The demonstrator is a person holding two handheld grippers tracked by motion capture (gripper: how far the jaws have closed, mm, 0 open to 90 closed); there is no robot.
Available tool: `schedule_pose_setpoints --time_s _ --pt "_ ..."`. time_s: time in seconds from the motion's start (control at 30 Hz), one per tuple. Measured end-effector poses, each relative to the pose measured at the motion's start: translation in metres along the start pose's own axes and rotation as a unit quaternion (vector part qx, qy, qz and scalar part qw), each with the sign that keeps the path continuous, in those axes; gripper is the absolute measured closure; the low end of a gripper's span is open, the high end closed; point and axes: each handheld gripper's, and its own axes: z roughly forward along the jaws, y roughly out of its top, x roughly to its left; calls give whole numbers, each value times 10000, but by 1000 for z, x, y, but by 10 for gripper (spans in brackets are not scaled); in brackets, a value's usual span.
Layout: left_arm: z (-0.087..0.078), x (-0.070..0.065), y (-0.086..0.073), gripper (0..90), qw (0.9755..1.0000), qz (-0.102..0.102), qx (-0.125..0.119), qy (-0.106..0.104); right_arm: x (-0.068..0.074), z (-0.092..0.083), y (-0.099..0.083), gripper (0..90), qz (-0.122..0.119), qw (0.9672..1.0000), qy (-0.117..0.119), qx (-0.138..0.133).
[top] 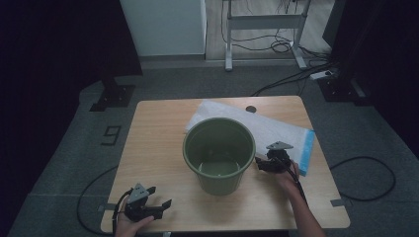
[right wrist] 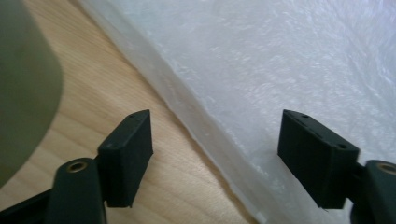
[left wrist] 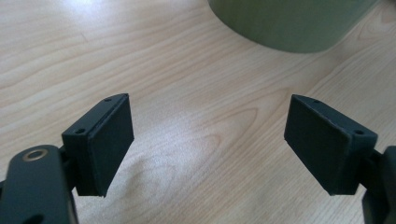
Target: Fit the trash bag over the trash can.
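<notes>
Right gripper [top: 264,163], jaws apart and empty, straddles the near edge of the white bag [top: 276,131] lying flat right of the green bucket [top: 219,153]; left gripper [top: 160,207] rests open; closing shallowly would likely pinch nothing.

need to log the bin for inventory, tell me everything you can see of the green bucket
The round olive-green plastic bucket stands upright near the middle of the light wooden table, open at the top and tapering toward its base. It has a rolled rim, smooth walls and nothing visible inside. Its far side overlaps the white plastic bag with a blue edge lying flat behind it. The right gripper, open, sits close by its right side; whether it touches cannot be told.
</notes>
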Motion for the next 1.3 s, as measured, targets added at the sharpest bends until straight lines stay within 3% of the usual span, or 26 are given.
schedule_pose_setpoints --time_s 0.2,0.3,0.37,0.43,0.6,0.77,0.87,1.07,1.13,1.27,1.3 --pt "0 0 -2 158 10000 -13 36 0 -6 6 -2 436 105 9999 37 43" --pt "-1 1 -1 158 10000 -71 41 8 -7 4 -2 655 105 9999 -27 23" --pt "-6 0 0 158 9999 -127 -84 -61 -9 1 -3 802 203 9998 -52 61" --pt "-8 1 1 158 9998 -154 -133 -53 -12 -4 -6 875 370 9993 26 80" --pt "-8 2 -1 160 9999 -115 -32 27 -15 -32 -20 885 432 9987 8 -275" --pt "-4 -1 -2 161 9999 -56 72 96 -17 -62 -41 885 464 9981 -4 -413" --pt "-3 -4 -1 161 9999 -24 80 85 -21 -78 -56 885 243 9987 -153 -422" --pt "-1 -5 -2 161 9999 3 131 71 -28 -107 -81 885 235 9988 -141 -398" --pt "0 -5 -3 161 9999 -22 133 81 -31 -117 -94 885 182 9988 -241 -383" --pt "0 -5 -3 161 9999 -12 145 79 -33 -122 -106 881 114 9988 -352 -308" --pt "0 -5 -3 161 9999 -15 141 73 -34 -123 -112 841 135 9987 -387 -299"
